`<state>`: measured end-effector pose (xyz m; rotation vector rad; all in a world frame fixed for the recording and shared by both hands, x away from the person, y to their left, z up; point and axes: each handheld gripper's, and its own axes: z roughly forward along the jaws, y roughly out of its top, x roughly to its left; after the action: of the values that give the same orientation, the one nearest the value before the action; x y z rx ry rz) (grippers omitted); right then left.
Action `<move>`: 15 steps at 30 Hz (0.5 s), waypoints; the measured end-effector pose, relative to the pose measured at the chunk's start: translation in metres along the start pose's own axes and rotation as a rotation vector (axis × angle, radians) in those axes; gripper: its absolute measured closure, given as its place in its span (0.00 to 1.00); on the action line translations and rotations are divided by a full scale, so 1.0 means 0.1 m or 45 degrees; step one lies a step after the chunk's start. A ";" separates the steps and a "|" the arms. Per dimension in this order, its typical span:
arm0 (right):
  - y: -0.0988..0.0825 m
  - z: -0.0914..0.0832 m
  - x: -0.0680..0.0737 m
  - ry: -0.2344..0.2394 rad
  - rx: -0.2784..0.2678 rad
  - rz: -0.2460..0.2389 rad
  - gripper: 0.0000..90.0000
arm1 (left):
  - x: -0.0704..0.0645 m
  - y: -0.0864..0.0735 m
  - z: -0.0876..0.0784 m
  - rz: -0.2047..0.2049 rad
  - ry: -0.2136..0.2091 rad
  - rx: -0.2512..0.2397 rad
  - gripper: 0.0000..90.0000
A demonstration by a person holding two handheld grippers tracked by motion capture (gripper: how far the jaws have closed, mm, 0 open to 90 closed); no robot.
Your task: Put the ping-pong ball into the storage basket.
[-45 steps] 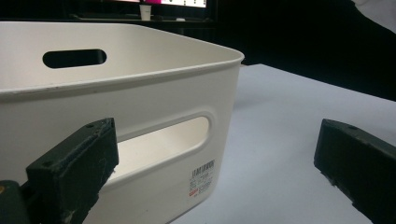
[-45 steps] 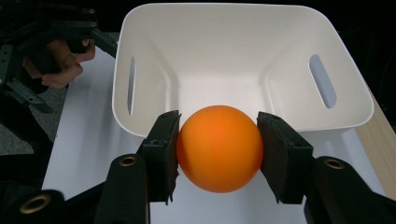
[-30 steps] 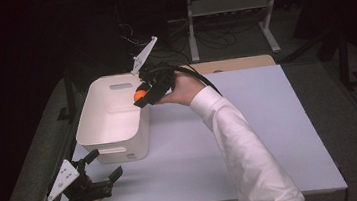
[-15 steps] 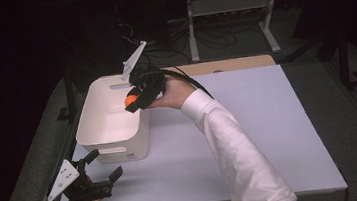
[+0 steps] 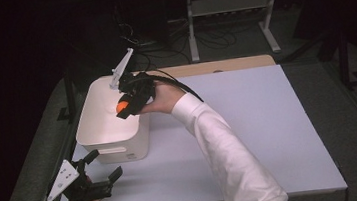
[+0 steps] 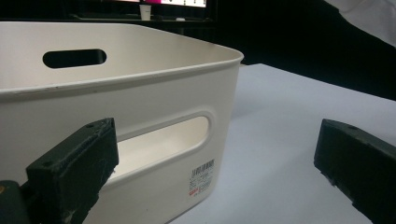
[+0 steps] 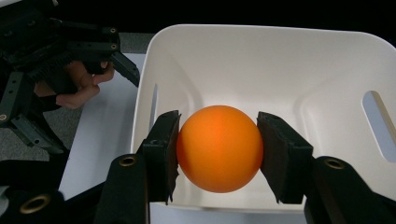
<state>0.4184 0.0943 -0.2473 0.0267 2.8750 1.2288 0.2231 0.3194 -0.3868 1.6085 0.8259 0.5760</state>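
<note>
Over the white bin [image 5: 112, 132], near its right wall, the right gripper [image 7: 218, 156] has its jaws clamped on an orange ball [image 7: 219, 148], one pad on each side at about the widest part, so the grip looks secure. Ball is in the air above the bin's inside, not touching floor or walls, as far as the right gripper view shows. Step in hand, as I read it: drop the ball into the bin. To do it well, get the ball past the rim and toward the middle, lower it close to the floor, then open the jaws; a release from height would likely bounce it off the hard plastic, maybe out over the low wall. Keep the pads level on opening so the ball doesn't roll off sideways. Bin contents: the floor I can see past the ball is bare white plastic, nothing else in it; the patch right under the ball is hidden. Bin sits at the left of the table [image 5: 249, 123], with handle slots in its walls. Left gripper [image 5: 104, 164] waits at the near left corner, just beside the bin's front wall, jaws wide apart and holding nothing. It could steady the bin if it slides.
</note>
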 end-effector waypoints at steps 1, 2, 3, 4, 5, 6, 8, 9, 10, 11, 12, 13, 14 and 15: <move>0.01 0.01 0.00 0.002 -0.001 -0.005 0.55 | 0.00 0.00 0.00 0.001 0.001 0.002 0.00; 0.01 0.02 0.00 0.005 0.001 -0.003 0.55 | 0.00 0.00 0.00 0.002 0.002 0.004 0.00; 0.02 0.03 0.00 0.010 -0.002 -0.010 0.55 | 0.00 0.00 0.00 0.001 0.002 0.004 0.00; 0.02 0.04 0.00 0.013 0.001 -0.007 0.55 | 0.00 0.00 0.00 0.002 0.002 0.004 0.00; 0.03 0.05 0.00 0.014 -0.002 -0.012 0.55 | 0.00 0.00 0.00 0.002 0.002 0.004 0.00; 0.03 0.06 0.00 0.015 -0.002 -0.007 0.55 | 0.00 0.00 0.00 0.002 0.002 0.003 0.00; 0.03 0.07 0.00 0.017 -0.002 -0.002 0.55 | 0.00 0.00 0.00 0.003 0.001 0.004 0.00; 0.04 0.08 0.00 0.017 -0.005 -0.005 0.55 | 0.00 0.00 0.00 0.003 0.001 0.004 0.00; 0.04 0.09 0.00 0.019 -0.003 -0.001 0.54 | 0.00 0.00 0.00 0.001 0.001 0.003 0.00; 0.04 0.10 0.00 0.019 -0.004 -0.006 0.55 | 0.00 0.00 0.00 0.002 0.001 0.003 0.00; 0.04 0.11 0.00 0.021 -0.001 -0.006 0.55 | 0.00 0.00 0.00 0.001 0.001 0.003 0.00; 0.04 0.12 0.00 0.022 -0.001 -0.010 0.54 | 0.00 0.00 0.00 0.001 0.001 0.003 0.00; 0.04 0.13 0.00 0.024 -0.001 -0.012 0.54 | 0.00 0.00 0.00 0.000 0.001 0.002 0.00; 0.04 0.14 0.00 0.026 0.002 -0.002 0.54 | 0.00 0.00 0.00 0.001 0.001 0.002 0.00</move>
<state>0.4190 0.1074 -0.2538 0.0115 2.8931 1.2334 0.2229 0.3196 -0.3867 1.6105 0.8266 0.5767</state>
